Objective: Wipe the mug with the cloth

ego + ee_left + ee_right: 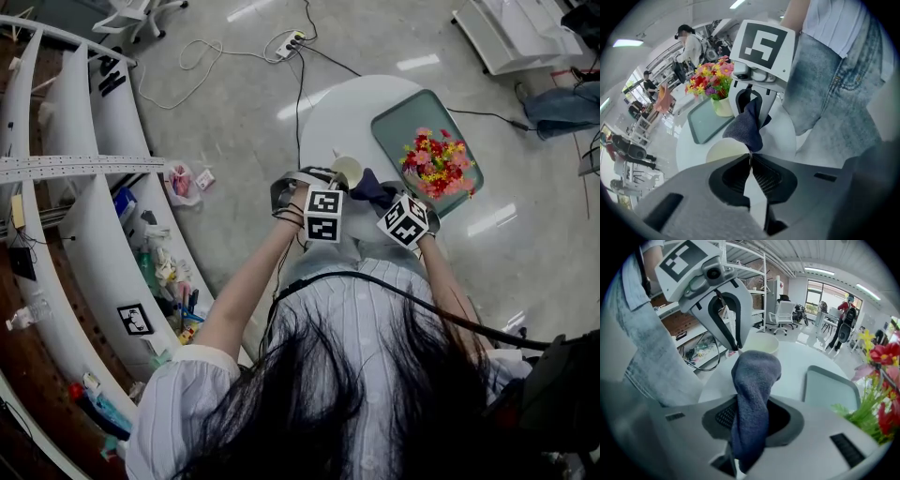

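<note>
Right gripper [749, 416] is clamping cloth [757, 376], left gripper [750, 157] seemingly pinching mug [761, 344] rim; next, cloth needs pressing against mug.

Left gripper [750, 158] and right gripper [751, 404], jaws closed, steeply downward, tips close together.

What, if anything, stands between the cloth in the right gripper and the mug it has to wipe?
Nothing visible does. The cloth, clamped in the jaws of the right gripper, points straight at the mug from close by. The left gripper is shut on the mug's rim, beside the cloth, not across its path.
</note>
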Available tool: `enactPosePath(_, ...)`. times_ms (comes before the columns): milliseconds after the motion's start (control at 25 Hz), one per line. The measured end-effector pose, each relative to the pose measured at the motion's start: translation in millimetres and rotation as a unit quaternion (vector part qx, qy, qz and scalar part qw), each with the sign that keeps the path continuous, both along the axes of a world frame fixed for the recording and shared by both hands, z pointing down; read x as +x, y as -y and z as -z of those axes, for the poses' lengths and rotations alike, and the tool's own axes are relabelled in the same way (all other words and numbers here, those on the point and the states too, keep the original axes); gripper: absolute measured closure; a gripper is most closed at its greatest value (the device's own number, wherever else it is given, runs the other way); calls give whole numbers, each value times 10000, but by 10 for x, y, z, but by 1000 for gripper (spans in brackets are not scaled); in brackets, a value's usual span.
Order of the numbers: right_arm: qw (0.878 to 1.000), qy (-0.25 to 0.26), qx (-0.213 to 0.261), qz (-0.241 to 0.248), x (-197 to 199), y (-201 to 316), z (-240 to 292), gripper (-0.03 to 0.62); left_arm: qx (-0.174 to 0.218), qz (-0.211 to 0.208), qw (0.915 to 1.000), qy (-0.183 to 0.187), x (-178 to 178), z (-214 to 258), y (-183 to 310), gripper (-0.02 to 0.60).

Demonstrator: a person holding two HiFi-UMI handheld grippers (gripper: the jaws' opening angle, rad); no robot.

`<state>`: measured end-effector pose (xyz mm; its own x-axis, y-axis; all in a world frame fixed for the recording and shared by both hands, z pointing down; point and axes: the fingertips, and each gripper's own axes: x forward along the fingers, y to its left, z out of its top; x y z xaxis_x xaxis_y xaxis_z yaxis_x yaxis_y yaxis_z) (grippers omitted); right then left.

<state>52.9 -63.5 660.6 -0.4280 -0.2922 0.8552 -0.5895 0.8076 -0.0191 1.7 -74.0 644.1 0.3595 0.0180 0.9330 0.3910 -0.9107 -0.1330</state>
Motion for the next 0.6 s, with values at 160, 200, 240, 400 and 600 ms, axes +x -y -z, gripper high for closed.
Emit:
enactPosePath(160, 9997, -128, 46, 183, 25, -6, -21, 471, 34, -749, 9971, 159, -69, -14, -41, 548)
enactPosePath(200, 9996, -161, 57, 232, 34, -4, -25, 471, 62, -927, 9955, 199, -81, -18, -48, 548)
enactPosePath(240, 9993, -196, 68, 296, 42, -3, -29, 471, 92, -1103, 9936, 236, -90, -21, -56, 548)
enactPosePath(400, 9967, -385, 149, 704, 75, 12, -37, 470, 237, -1826, 9821, 395, -123, -26, -72, 548)
enactPosePath(600, 9914, -626, 251, 1124, 148, 78, -20, 470, 479, -2756, 9583, 582, -197, -29, -70, 548)
